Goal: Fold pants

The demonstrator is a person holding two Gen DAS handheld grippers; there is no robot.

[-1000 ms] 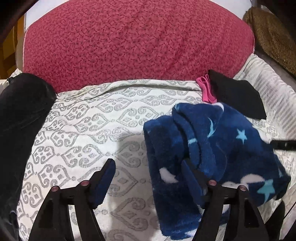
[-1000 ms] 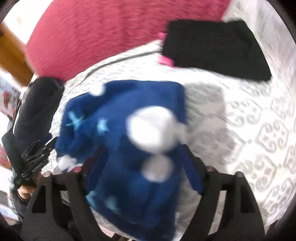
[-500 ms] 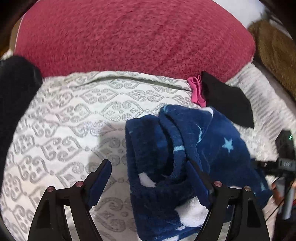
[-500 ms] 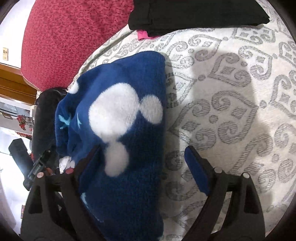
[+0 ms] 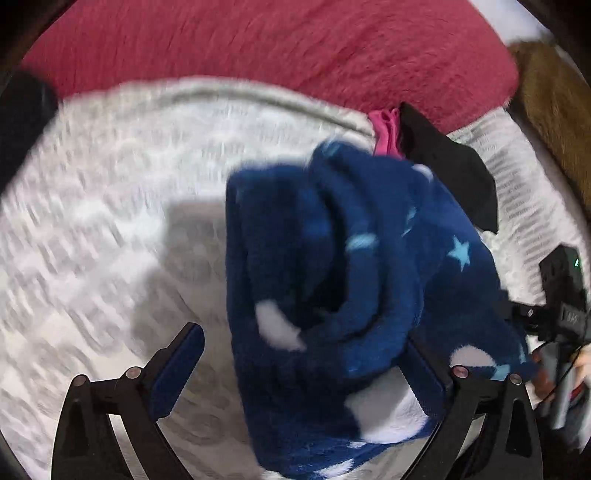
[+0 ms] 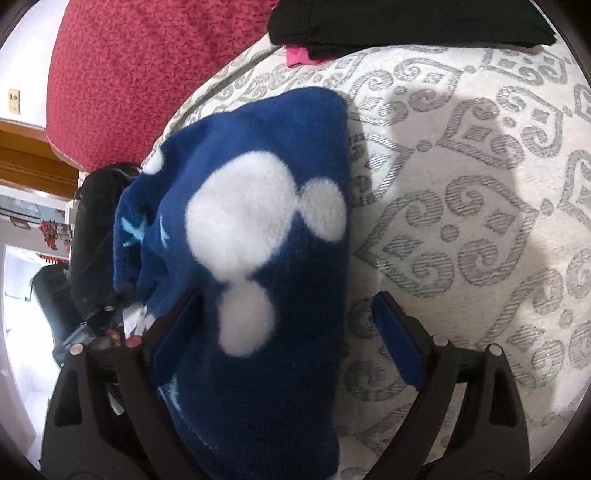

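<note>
While both grippers' fingers stand apart around the bunched blue fleece pants (image 5: 332,295) on the patterned bedspread (image 6: 461,221), each should close on an outer edge before spreading it flat.

**A bedroom at home, seen from the bedcovers**

A white bedspread (image 6: 461,206) woven with grey scroll medallions fills the foreground, backed by a plump crimson quilted cushion (image 5: 280,44). Folded black clothing (image 6: 406,22) and a pink garment (image 6: 297,55) lie at the spread's far edge, with fleece star-print pants (image 5: 332,277) heaped nearby. Wooden trim (image 6: 26,147) and a wall switch plate (image 6: 14,99) on a pale wall mark a domestic room.
</note>
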